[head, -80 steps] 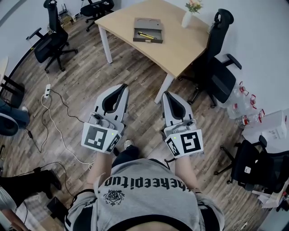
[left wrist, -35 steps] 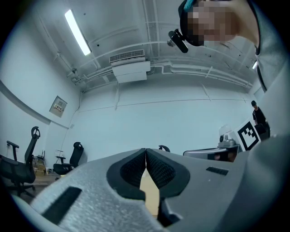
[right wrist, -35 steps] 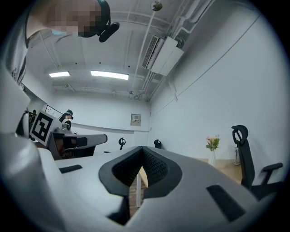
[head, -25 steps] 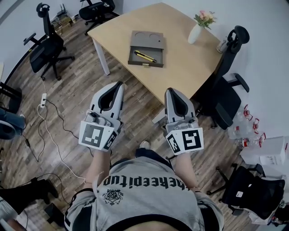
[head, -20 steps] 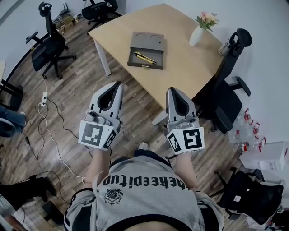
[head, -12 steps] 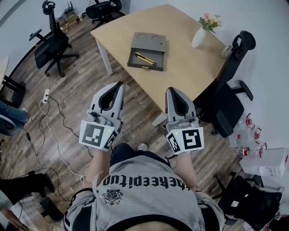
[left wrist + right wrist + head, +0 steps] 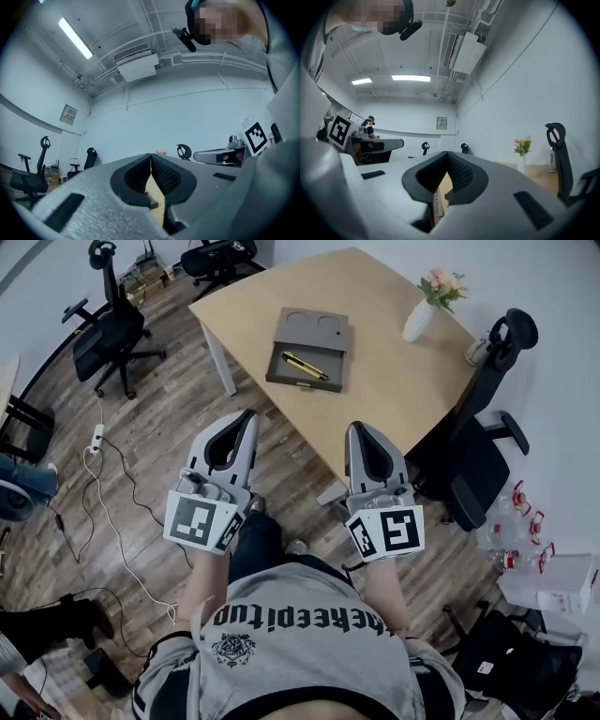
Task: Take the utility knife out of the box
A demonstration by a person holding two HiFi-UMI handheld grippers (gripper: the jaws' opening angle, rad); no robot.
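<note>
An open grey box lies on the light wooden table ahead in the head view, and a yellow-and-black utility knife rests in its near tray. My left gripper hangs over the wooden floor, well short of the table, its jaws shut with nothing between them; in the left gripper view its fingertips meet. My right gripper is level with it at the table's near edge, also shut and empty, tips touching in the right gripper view.
A white vase with flowers stands at the table's far right. A black office chair sits to the right of the table, more chairs at the left. A cable and power strip lie on the floor.
The table and box have drawn slightly nearer and lower in the head view as the person walks toward them. Both grippers keep the same shut pose.
</note>
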